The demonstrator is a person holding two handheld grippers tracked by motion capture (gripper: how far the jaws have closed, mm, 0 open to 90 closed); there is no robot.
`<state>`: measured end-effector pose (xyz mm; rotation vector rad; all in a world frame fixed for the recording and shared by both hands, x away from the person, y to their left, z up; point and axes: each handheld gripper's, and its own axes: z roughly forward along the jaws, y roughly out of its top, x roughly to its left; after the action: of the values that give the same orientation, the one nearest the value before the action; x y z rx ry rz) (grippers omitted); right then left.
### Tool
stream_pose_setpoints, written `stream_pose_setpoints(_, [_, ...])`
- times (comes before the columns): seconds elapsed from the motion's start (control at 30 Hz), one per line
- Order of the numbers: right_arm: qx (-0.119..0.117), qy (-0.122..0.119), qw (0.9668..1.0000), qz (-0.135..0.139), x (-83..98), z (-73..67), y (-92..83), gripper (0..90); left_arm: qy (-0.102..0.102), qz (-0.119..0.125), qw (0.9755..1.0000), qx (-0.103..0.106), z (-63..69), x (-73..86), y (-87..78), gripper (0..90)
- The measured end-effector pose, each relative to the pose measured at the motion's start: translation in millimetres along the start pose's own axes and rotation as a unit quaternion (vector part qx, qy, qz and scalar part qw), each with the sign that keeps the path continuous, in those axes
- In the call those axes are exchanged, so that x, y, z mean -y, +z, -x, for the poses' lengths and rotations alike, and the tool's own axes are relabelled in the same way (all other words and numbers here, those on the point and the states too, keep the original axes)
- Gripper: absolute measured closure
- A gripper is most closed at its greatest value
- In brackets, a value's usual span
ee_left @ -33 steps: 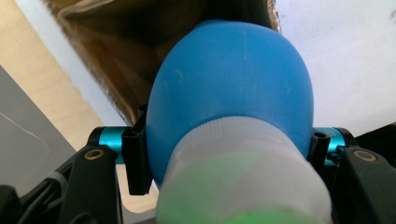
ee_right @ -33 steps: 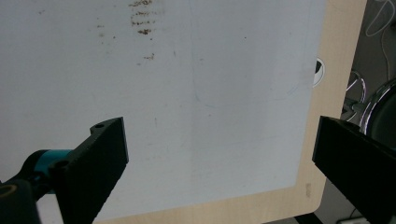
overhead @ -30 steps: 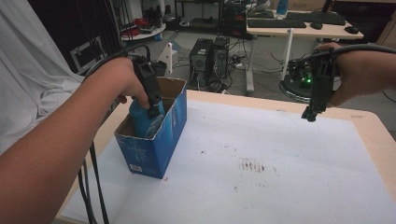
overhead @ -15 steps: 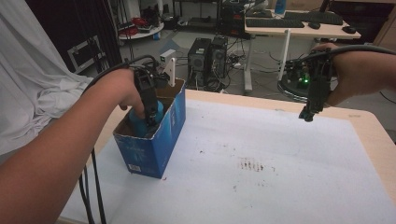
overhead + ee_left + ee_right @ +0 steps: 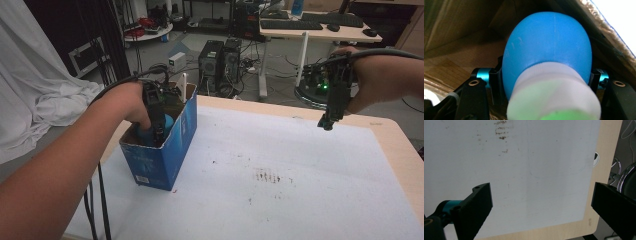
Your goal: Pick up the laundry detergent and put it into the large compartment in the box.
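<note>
Left gripper clamps a blue bottle inside the blue box; right gripper hangs wide, empty. Both are over a stained white mat on a wooden table, with desks behind.

Lab/office bg: grey floor, two PC towers w/ cable mess, desk w/ keyboard, white sheet at left, dark rack behind.

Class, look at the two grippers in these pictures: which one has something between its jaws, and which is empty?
The left gripper, lowered into the blue box, is shut on a blue bottle with a white cap. The right gripper hangs open above the white mat, holding nothing.
</note>
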<state>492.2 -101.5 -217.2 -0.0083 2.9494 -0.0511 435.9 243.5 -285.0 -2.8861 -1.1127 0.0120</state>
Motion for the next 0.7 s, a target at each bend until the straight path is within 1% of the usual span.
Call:
stream_pose_setpoints(0.03, [0.0, 0.0, 1.0, -0.001, -0.1, -0.1, 0.0, 2.4, -0.004, 0.006, 1.0, 0.002, 0.0, 0.3, 0.6, 37.3])
stream_pose_setpoints(0.1, [0.0, 0.002, 1.0, 0.0, -0.3, -0.7, -0.1, 2.5, -0.004, 0.009, 0.9999, 0.004, -1.4, 0.8, 1.3, 37.3])
stream_pose_setpoints(0.13, [0.0, 0.003, 1.0, 0.0, -0.3, -0.9, -0.2, 2.4, 0.0, 0.006, 1.0, 0.005, -3.1, 0.7, 0.8, 37.3])
stream_pose_setpoints(0.17, [0.0, 0.003, 1.0, 0.0, -0.3, -0.9, -0.2, 2.5, -0.006, 0.011, 0.9999, 0.008, -2.8, 1.0, 1.7, 37.2])
stream_pose_setpoints(0.23, [-0.001, -0.001, 1.0, 0.002, -0.1, -0.5, -0.7, 2.4, -0.002, 0.008, 0.9999, 0.008, -3.6, 0.7, 1.3, 37.2])
stream_pose_setpoints(0.27, [-0.001, 0.0, 1.0, 0.002, -0.1, -0.9, -1.3, 2.5, -0.005, 0.01, 0.9999, 0.009, -3.3, 0.6, 1.5, 37.2])
stream_pose_setpoints(0.3, [-0.001, 0.0, 1.0, 0.003, 0.0, -0.8, -1.5, 2.5, 0.0, 0.006, 0.9999, 0.009, -4.0, 0.4, 1.0, 37.2])
stream_pose_setpoints(0.33, [-0.001, 0.0, 1.0, 0.003, 0.3, -0.9, -1.7, 2.5, -0.003, 0.009, 0.9999, 0.01, -3.6, 0.5, 1.4, 37.2])
stream_pose_setpoints(0.43, [0.0, -0.001, 1.0, 0.003, 2.1, -0.2, -2.0, 2.5, 0.002, 0.012, 0.9998, 0.016, -4.1, 0.5, 0.5, 36.7])
stream_pose_setpoints(0.53, [0.0, 0.003, 1.0, 0.003, 4.3, 0.3, -1.8, 2.5, -0.003, 0.01, 0.9998, 0.017, -5.0, 0.1, -1.2, 33.3])
stream_pose_setpoints(0.67, [0.001, 0.003, 1.0, 0.003, 6.1, 0.5, -2.5, 2.5, 0.0, 0.012, 0.9997, 0.019, -4.2, -1.5, -3.7, 31.2])
stream_pose_setpoints(0.7, [0.0, 0.003, 1.0, 0.003, 6.4, 0.5, -2.9, 2.5, 0.006, 0.009, 0.9998, 0.019, -4.4, -2.0, -4.7, 30.8])
